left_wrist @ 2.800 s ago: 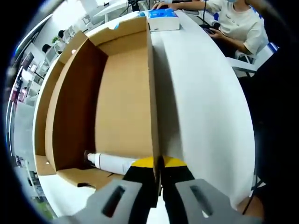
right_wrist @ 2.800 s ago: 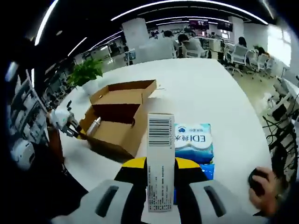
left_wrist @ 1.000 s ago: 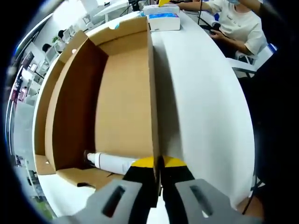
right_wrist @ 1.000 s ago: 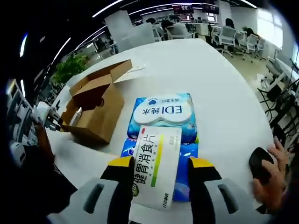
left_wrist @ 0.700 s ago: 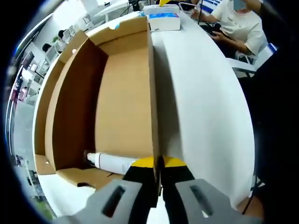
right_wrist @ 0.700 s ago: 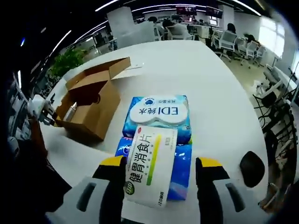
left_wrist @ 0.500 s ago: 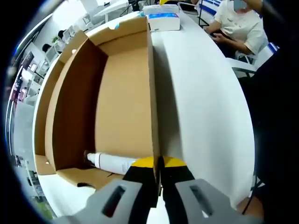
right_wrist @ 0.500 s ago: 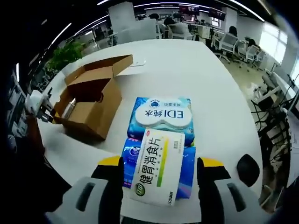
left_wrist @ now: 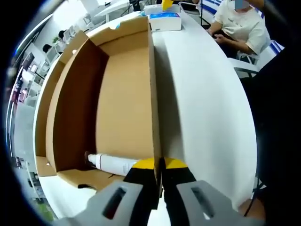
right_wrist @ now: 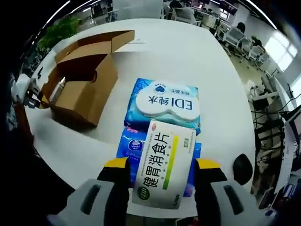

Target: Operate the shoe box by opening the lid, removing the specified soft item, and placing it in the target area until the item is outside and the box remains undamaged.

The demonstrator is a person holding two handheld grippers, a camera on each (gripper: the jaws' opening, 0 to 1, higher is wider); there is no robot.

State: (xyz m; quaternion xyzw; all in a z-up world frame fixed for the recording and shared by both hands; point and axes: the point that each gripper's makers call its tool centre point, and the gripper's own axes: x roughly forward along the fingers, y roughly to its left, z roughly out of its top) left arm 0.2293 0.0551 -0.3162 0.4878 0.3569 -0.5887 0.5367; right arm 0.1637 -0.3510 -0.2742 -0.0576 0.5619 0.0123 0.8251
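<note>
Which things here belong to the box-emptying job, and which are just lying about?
Job: the open cardboard box, its side wall pinched by the left gripper; the white carton between the right gripper's open fingers; the wipes packs.

Lying about: a white bottle, a potted plant.

In the right gripper view, the white medicine carton [right_wrist: 164,165] carries large green Chinese characters reading 健胃消食片 along its face, with a small round green logo at one end whose lettering is too small to read. Beyond it, the pale blue wipes pack [right_wrist: 163,107] has a white oval label printed "EDI" followed by what looks like 纯水, seen upside down. The darker blue pack [right_wrist: 135,148] beneath the carton bears a small oval brand mark that cannot be made out.
</note>
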